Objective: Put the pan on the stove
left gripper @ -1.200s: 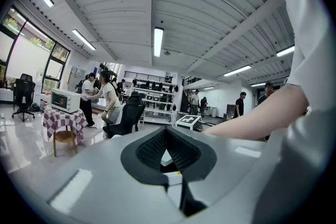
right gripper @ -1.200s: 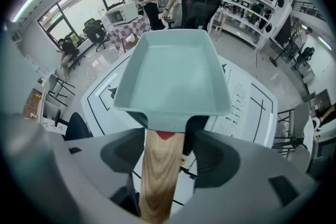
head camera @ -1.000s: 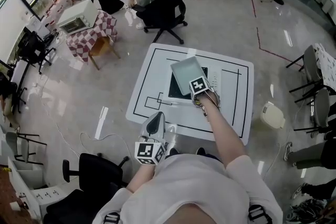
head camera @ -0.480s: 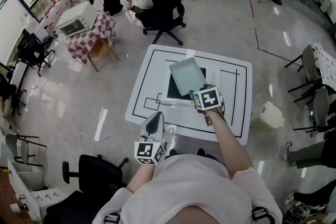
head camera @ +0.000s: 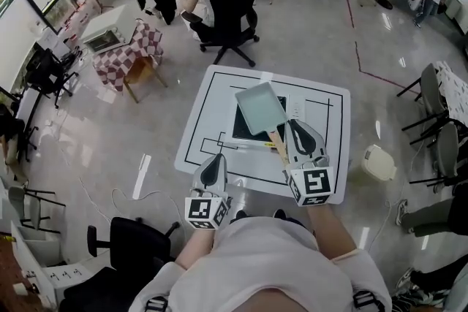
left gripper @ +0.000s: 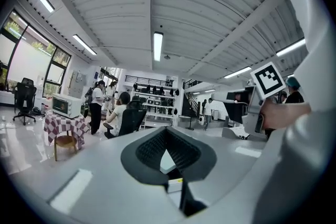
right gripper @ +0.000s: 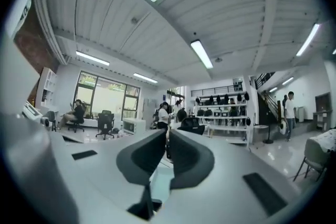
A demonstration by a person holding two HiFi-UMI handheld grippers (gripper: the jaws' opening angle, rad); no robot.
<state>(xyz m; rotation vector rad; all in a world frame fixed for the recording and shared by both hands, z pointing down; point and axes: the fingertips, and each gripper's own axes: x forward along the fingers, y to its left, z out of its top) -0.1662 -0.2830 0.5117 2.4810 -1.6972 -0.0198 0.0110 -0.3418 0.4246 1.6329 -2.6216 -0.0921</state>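
Observation:
A pale teal square pan (head camera: pixel 259 106) rests on the black stove (head camera: pixel 243 129) in the middle of the white table (head camera: pixel 219 88). Its wooden handle (head camera: pixel 277 146) points toward me. My right gripper (head camera: pixel 295 126) lies just right of the handle and apart from it. Its jaws are closing, almost together, with nothing between them; the right gripper view shows only a thin slit at the right gripper (right gripper: pixel 167 139). My left gripper (head camera: pixel 217 161) hovers at the table's near edge, left of the pan, shut and empty, also seen as the left gripper (left gripper: pixel 166 131).
A black office chair (head camera: pixel 230 7) stands beyond the table, with people behind it. A small table with a checked cloth (head camera: pixel 124 47) carries a toaster oven at far left. A white bin (head camera: pixel 379 161) and chairs (head camera: pixel 439 113) stand to the right; another black chair (head camera: pixel 131 245) is near left.
My right gripper has let go at the pan's handle end and pulled back toward me, its jaws coming together. The pan stays on the stove. The left gripper has not moved.

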